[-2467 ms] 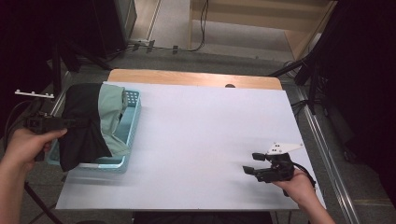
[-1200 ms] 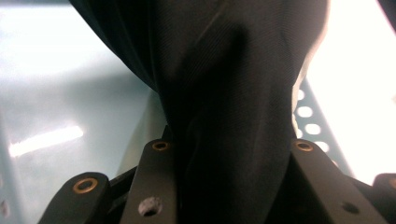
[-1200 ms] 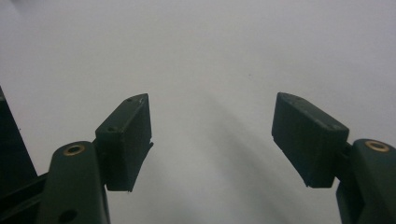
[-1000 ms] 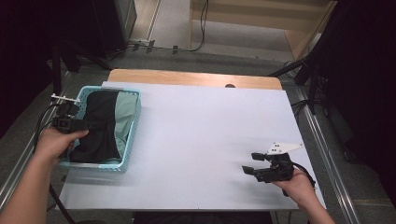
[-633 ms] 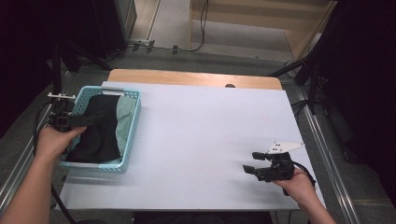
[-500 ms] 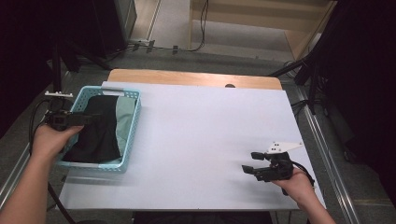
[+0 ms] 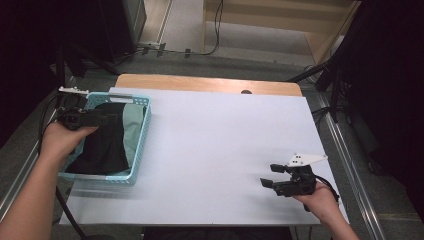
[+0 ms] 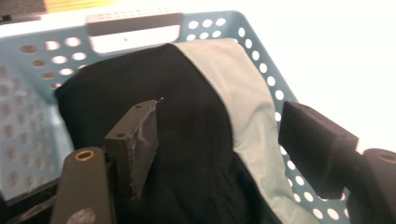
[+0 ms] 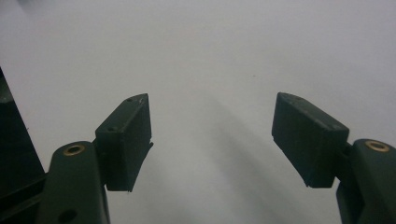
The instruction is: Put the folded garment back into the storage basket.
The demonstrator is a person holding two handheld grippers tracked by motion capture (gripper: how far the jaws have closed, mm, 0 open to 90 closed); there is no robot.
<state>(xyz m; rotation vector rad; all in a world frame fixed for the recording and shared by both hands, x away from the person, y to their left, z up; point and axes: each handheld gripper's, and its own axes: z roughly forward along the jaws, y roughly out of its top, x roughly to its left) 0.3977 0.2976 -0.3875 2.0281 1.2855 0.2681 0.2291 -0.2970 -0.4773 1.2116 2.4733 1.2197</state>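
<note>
From the high view: left gripper over a light-blue basket at the left edge of the white bench, black cloth and pale green cloth inside; right gripper low near the bench's right front.

Along the left gripper view: jaws apart above the black cloth, gripping nothing.

Along the right gripper view: jaws wide apart over bare bench.
</note>
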